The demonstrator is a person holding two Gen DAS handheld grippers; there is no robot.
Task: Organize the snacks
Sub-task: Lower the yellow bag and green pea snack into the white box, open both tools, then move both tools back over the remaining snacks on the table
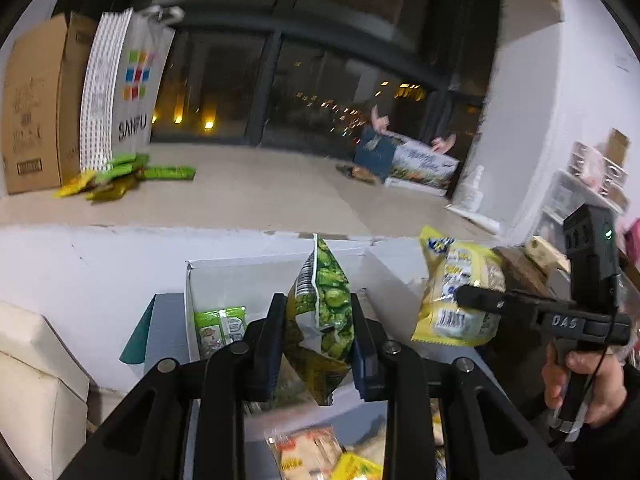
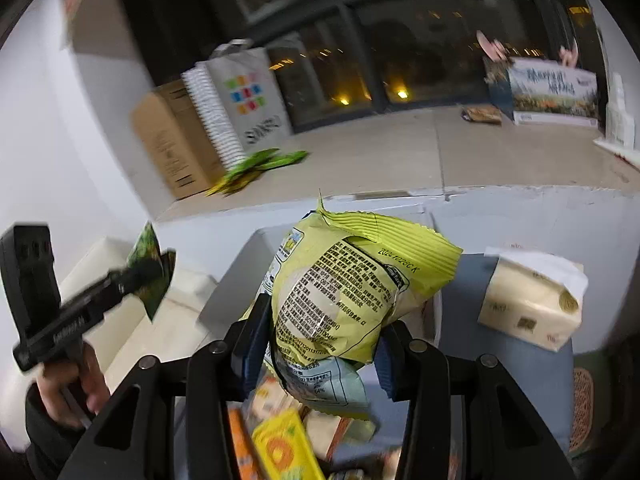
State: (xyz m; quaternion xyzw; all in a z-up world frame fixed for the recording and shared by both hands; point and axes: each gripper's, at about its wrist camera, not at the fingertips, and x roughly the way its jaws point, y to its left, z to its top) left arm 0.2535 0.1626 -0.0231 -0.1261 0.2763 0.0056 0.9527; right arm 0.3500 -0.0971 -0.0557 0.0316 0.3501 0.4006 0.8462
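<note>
My left gripper (image 1: 318, 340) is shut on a green pea snack bag (image 1: 322, 308) and holds it upright above a white open box (image 1: 224, 276). A green packet (image 1: 219, 328) lies inside that box. My right gripper (image 2: 324, 344) is shut on a yellow snack bag (image 2: 344, 296), held in the air. The yellow bag also shows in the left wrist view (image 1: 456, 288), to the right of the green bag. The green bag and left gripper show at the left of the right wrist view (image 2: 150, 272). Several loose snack packets (image 2: 280, 436) lie below both grippers.
A tissue pack (image 2: 532, 304) sits on the blue-grey surface at right. On the window ledge stand a cardboard box (image 1: 36, 108), a white shopping bag (image 1: 128, 80), green packets (image 1: 124, 176) and a printed box (image 1: 416, 164). A cream cushion (image 1: 36, 380) is at left.
</note>
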